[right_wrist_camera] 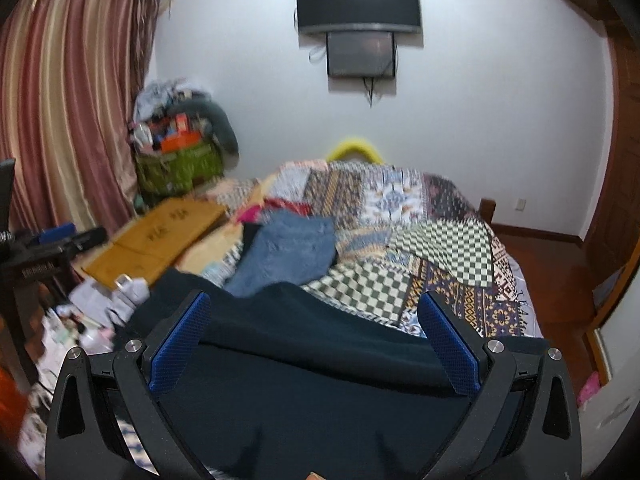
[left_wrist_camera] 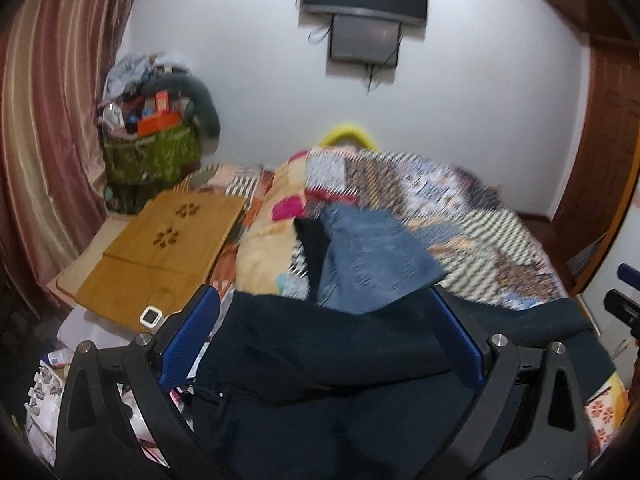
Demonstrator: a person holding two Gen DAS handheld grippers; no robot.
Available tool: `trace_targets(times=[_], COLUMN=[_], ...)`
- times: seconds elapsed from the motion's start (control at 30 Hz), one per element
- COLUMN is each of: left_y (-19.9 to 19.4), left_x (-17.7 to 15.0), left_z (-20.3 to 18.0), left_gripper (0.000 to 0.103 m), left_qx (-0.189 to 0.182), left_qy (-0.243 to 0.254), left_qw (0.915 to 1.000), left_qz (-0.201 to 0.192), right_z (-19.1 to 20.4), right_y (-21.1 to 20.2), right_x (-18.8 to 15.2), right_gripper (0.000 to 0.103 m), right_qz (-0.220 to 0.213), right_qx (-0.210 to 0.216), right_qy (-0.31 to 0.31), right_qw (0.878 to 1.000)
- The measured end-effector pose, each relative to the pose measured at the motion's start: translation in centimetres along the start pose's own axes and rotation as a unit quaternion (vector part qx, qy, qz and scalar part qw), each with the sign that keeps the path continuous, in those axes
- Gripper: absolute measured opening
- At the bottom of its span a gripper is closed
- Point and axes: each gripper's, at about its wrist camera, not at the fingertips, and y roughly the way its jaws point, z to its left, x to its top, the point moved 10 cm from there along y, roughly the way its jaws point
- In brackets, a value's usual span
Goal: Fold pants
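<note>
- Evidently, both grippers, left gripper (left_wrist_camera: pixel 324 332) and right gripper (right_wrist_camera: pixel 316 340), stand spread, pinching nothing.
- Dark navy pants (left_wrist_camera: pixel 320 360) lie between each pair of fingers on the patchwork bedspread (right_wrist_camera: pixel 440 248), probably laid out for a fold.
- Folded jeans (right_wrist_camera: pixel 288 252) rest beyond, probably done.

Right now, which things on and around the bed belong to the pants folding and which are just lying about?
Part of the job:
dark pants
left gripper, open over the pants
right gripper, open over the pants

Just lying about:
folded jeans
patchwork bedspread
brown cardboard
green bag
TV
curtain
</note>
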Motion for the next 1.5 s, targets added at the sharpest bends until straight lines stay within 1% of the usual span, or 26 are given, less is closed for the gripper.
trace_targets(times=[0.03,0.17,0.23,0.37,0.47,0.53,0.63,0.73,0.77,0.8,0.87,0.93,0.97,1.0,1.03,1.07,1.1,1.13,1.17,1.2,1.23,1.27,1.3,1.33,1.4,1.5], left_y=[1.4,6.3,8.5,13.9,17.7,19.8,23.4,25.9,27.0,27.5,28.6,29.0,29.1,29.0,28.9,28.9,28.7,28.6,28.3,28.1,27.8,27.7,27.4,27.2,26.8,26.0], left_x=[-0.2,-1.2,-1.8,-4.0,-5.3,-6.2,-7.6,-8.8,-9.4,-9.7,-10.2,-10.3,-10.3,-10.2,-10.2,-10.1,-10.0,-9.9,-9.6,-9.4,-9.1,-8.8,-8.6,-8.2,-7.5,-5.8], left_z=[0.9,3.8,5.2,8.5,10.6,11.4,12.0,12.1,12.3,12.4,12.3,12.3,12.2,12.2,12.1,12.2,12.2,12.2,12.2,12.1,12.0,12.0,11.9,11.9,12.0,12.5], left_gripper=[0.096,0.093,0.09,0.085,0.08,0.073,0.064,0.063,0.063,0.061,0.06,0.057,0.055,0.052,0.049,0.046,0.04,0.035,0.032,0.028,0.02,0.015,0.013,0.006,0.007,0.007], left_qx=[0.004,0.035,0.043,0.054,0.063,0.054,0.029,0.014,0.012,0.011,0.002,-0.006,-0.009,-0.012,-0.013,-0.01,-0.005,-0.003,-0.008,-0.012,-0.015,-0.014,-0.012,-0.009,0.002,0.015], left_qy=[0.002,0.02,0.023,0.027,0.023,0.008,-0.023,-0.048,-0.058,-0.062,-0.072,-0.084,-0.089,-0.093,-0.094,-0.092,-0.09,-0.089,-0.093,-0.098,-0.103,-0.103,-0.104,-0.104,-0.102,-0.095], left_qw=[0.9999,0.9983,0.9969,0.9909,0.9849,0.9815,0.9737,0.9647,0.9602,0.9581,0.9542,0.9522,0.9514,0.951,0.9509,0.951,0.9514,0.9518,0.9519,0.9517,0.9521,0.9526,0.9531,0.9541,0.9561,0.9607], left_qz=[0.011,0.041,0.062,0.12,0.16,0.183,0.225,0.258,0.273,0.28,0.29,0.294,0.295,0.295,0.295,0.295,0.294,0.294,0.292,0.291,0.287,0.286,0.284,0.281,0.275,0.26], right_z=[-0.6,-2.8,-3.9,-5.4,-6.5,-7.0,-7.7,-7.8,-7.7,-7.6,-7.4,-7.4,-7.4,-7.3,-7.1,-6.8,-6.5,-6.3,-6.3,-6.2,-6.2,-6.2,-6.1,-5.9,-5.8,-6.2], right_y=[1.3,5.2,7.2,10.6,13.4,14.8,17.4,19.5,20.0,20.4,20.9,21.2,21.4,21.4,21.4,21.4,21.3,21.2,21.2,21.1,20.9,20.8,20.6,20.6,20.6,20.6], right_x=[-0.3,-1.5,-2.0,-2.7,-3.8,-4.7,-5.9,-7.4,-7.8,-8.5,-9.0,-9.1,-9.2,-9.2,-9.4,-9.6,-9.8,-9.9,-9.8,-9.7,-9.7,-9.7,-9.7,-9.6,-9.3,-7.7], right_gripper=[0.103,0.103,0.103,0.102,0.101,0.101,0.101,0.101,0.1,0.099,0.099,0.098,0.093,0.085,0.08,0.068,0.061,0.058,0.05,0.038,0.032,0.021,0.016,0.011,0.008,0.007], right_qz=[0.013,0.057,0.077,0.113,0.153,0.176,0.212,0.252,0.262,0.276,0.284,0.289,0.293,0.295,0.3,0.303,0.308,0.309,0.307,0.304,0.301,0.299,0.295,0.294,0.29,0.268], right_qx=[-0.004,-0.015,-0.018,-0.016,-0.014,-0.009,0.006,0.021,0.024,0.032,0.043,0.056,0.067,0.076,0.094,0.106,0.123,0.129,0.13,0.128,0.124,0.121,0.121,0.12,0.113,0.088], right_qy=[-0.004,-0.012,-0.015,-0.026,-0.034,-0.035,-0.033,-0.04,-0.04,-0.039,-0.038,-0.028,-0.022,-0.018,-0.005,0.005,0.02,0.026,0.025,0.02,0.014,0.01,0.007,0.005,-0.008,-0.037], right_qw=[1.0,0.998,0.997,0.993,0.988,0.984,0.977,0.967,0.964,0.96,0.957,0.955,0.953,0.952,0.949,0.947,0.943,0.942,0.942,0.944,0.945,0.947,0.948,0.948,0.95,0.959])
